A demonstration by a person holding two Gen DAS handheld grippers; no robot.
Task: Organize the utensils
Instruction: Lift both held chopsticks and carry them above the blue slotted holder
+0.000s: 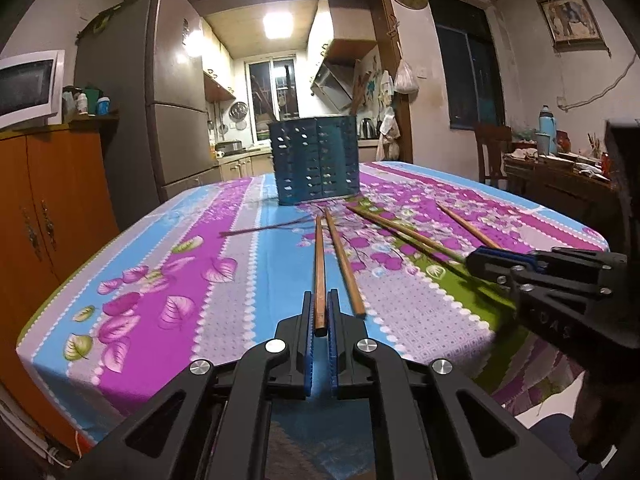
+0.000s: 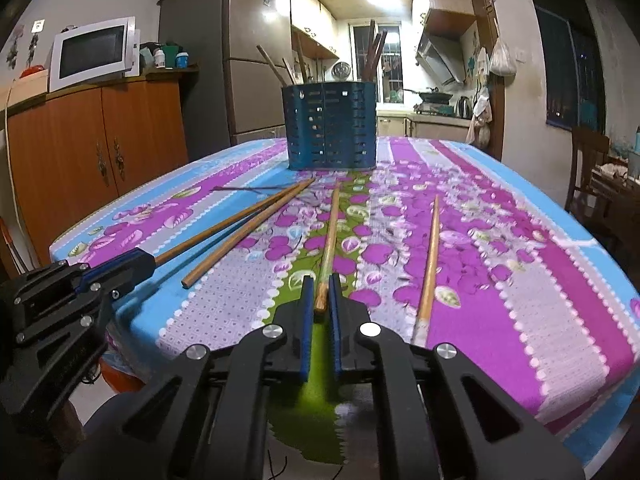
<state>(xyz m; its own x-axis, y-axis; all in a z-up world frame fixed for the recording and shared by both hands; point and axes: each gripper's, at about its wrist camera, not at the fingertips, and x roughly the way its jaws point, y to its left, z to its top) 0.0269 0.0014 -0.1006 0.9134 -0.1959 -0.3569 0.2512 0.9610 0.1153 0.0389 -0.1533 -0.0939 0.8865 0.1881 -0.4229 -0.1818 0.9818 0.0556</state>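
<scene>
Surface (image 1: 132, 320): floral cloth, striped.
Utensil holder (image 1: 314, 160): upright at 12 o'clock, far end; chopsticks inside.
Loose chopsticks (image 2: 429, 264): one at 1 o'clock of right gripper; another (image 1: 345, 264) just right of left gripper.
Left gripper (image 1: 320, 314): clamped on chopstick (image 1: 319, 272).
Right gripper (image 2: 321, 298): clamped on chopstick (image 2: 329, 248).

A table (image 2: 520, 240) draped in a floral cloth of purple, blue and green stripes carries a blue perforated utensil holder (image 2: 331, 126) at its far side and four wooden chopsticks (image 2: 429, 264) scattered nearer.
</scene>
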